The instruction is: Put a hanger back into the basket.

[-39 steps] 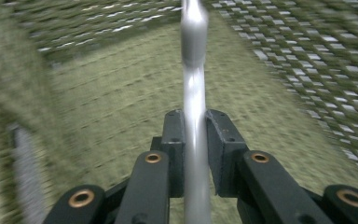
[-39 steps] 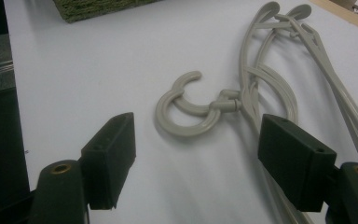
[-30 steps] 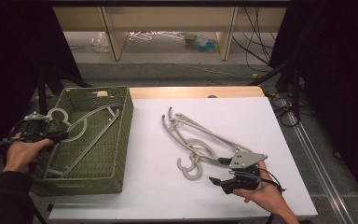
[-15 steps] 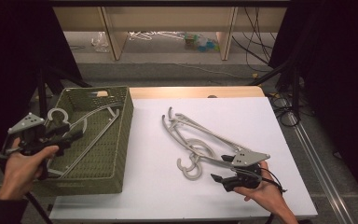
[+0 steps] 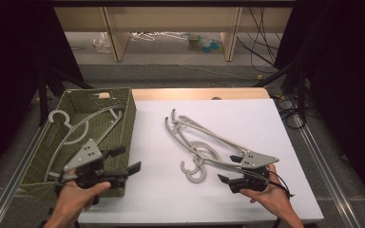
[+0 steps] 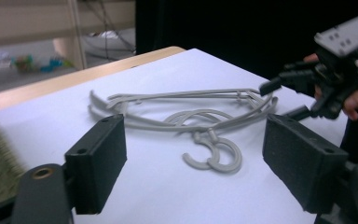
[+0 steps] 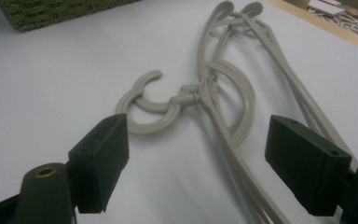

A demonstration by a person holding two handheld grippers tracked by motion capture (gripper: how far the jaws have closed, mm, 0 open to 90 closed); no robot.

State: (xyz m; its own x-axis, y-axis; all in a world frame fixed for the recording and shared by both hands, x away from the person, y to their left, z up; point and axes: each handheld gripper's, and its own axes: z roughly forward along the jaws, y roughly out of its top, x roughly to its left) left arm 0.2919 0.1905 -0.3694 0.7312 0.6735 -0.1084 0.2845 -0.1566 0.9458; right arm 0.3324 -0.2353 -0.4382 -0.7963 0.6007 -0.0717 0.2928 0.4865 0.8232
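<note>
Several grey plastic hangers point(image 5: 204, 142) lie stacked on the white table top point(image 5: 247, 114), their hooks point(image 5: 193, 171) toward the front. One more grey hanger point(image 5: 71, 130) rests inside the green woven basket point(image 5: 128, 118) at the left. My left gripper point(image 5: 129, 159) hovers over the basket's front right corner, open and empty, its jaws facing the stack. My right gripper point(image 5: 226, 168) sits at the stack's near right end, open, with nothing between its pads point(image 7: 100, 161). In the left gripper view the stacked hangers point(image 6: 191, 122) lie ahead, with the right gripper point(image 6: 277, 99) beyond them.
The table's wooden far edge point(image 5: 199, 93) runs behind the white top. A basket corner point(image 7: 51, 11) appears at the top left of the right gripper view. Black stands and cables point(image 5: 290, 109) flank the table; shelving with clutter point(image 5: 171, 38) stands behind.
My left gripper has swung from the basket's left side to its front right corner, turning toward the stacked hangers. The right gripper has stayed put.
</note>
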